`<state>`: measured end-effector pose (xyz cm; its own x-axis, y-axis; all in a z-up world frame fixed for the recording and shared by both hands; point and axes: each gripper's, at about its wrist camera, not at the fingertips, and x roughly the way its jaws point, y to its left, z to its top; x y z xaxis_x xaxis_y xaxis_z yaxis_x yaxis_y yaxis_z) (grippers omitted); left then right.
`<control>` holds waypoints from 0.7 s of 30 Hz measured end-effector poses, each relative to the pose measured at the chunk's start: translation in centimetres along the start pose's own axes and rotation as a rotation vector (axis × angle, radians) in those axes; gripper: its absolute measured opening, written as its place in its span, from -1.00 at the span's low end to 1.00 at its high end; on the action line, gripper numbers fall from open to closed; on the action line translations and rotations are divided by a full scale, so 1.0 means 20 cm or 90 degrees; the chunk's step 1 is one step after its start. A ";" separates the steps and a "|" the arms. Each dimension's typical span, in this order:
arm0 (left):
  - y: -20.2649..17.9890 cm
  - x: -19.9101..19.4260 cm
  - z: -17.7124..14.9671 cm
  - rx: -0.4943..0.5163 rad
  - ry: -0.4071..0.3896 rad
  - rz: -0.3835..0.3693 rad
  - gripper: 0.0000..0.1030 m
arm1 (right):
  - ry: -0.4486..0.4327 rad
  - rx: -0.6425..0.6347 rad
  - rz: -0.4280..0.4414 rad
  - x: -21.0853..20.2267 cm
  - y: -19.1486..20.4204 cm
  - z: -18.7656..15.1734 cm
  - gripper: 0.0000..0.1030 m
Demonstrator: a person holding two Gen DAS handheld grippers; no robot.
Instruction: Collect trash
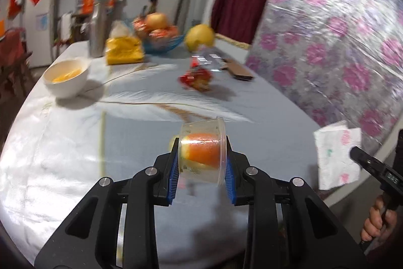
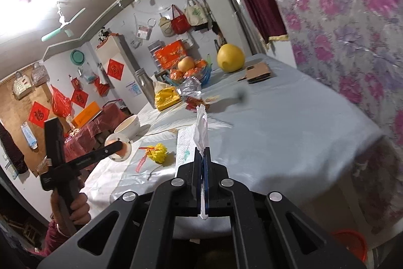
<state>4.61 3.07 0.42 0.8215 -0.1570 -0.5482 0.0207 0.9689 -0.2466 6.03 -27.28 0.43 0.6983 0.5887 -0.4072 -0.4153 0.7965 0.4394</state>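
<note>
Jaws clamp clear cup — orange peel inside.

Left wrist view sits just behind the left gripper, looks forward and slightly down along the table toward the far wall; white bowl at left, right gripper entering at the right edge. Right wrist view sits behind the right gripper, faces the same way from further right, tilted, taking in ceiling too. Both are close over the near table end. Shared: table, bowl, pomelo, fruit basket, floral wall.
</note>
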 end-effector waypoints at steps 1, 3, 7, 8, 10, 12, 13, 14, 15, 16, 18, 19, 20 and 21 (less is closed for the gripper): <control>-0.06 0.00 -0.01 0.011 0.004 -0.012 -0.39 | -0.004 0.002 -0.004 -0.03 -0.01 -0.01 -0.95; -0.16 0.01 -0.03 0.029 0.013 -0.034 -0.38 | -0.010 0.007 -0.013 -0.10 -0.06 -0.03 -0.96; -0.39 0.04 -0.10 0.068 0.032 -0.075 -0.39 | -0.025 0.012 -0.039 -0.27 -0.15 -0.06 -0.96; -0.43 0.06 -0.11 0.074 0.037 -0.085 -0.39 | -0.028 0.012 -0.045 -0.30 -0.17 -0.07 -0.96; -0.52 0.09 -0.15 0.085 0.049 -0.106 -0.38 | -0.036 0.011 -0.061 -0.37 -0.21 -0.08 -0.96; -0.62 0.13 -0.18 0.096 0.068 -0.130 -0.39 | -0.040 0.016 -0.076 -0.44 -0.27 -0.09 -0.96; -0.67 0.15 -0.19 0.102 0.076 -0.139 -0.39 | -0.041 0.020 -0.083 -0.46 -0.30 -0.11 -0.95; -0.72 0.18 -0.21 0.110 0.087 -0.149 -0.38 | -0.040 0.024 -0.090 -0.48 -0.34 -0.12 -0.96; -0.76 0.20 -0.23 0.118 0.094 -0.155 -0.38 | -0.038 0.028 -0.097 -0.49 -0.36 -0.14 -0.96; -0.81 0.23 -0.25 0.129 0.105 -0.163 -0.38 | -0.036 0.032 -0.104 -0.50 -0.39 -0.15 -0.96; -0.89 0.27 -0.29 0.146 0.121 -0.173 -0.38 | -0.028 0.044 -0.119 -0.52 -0.46 -0.19 -0.95; -0.94 0.30 -0.31 0.158 0.132 -0.180 -0.38 | -0.022 0.051 -0.128 -0.53 -0.50 -0.22 -0.95; -0.97 0.32 -0.33 0.166 0.140 -0.185 -0.38 | -0.015 0.059 -0.137 -0.54 -0.55 -0.24 -0.96; -1.01 0.34 -0.35 0.174 0.148 -0.191 -0.38 | -0.009 0.064 -0.144 -0.53 -0.57 -0.26 -0.95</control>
<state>5.80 -18.94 -3.84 0.6079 -0.4459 -0.6570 0.4123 0.8844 -0.2188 0.31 -41.94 -4.45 0.7756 0.3949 -0.4925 -0.1884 0.8894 0.4165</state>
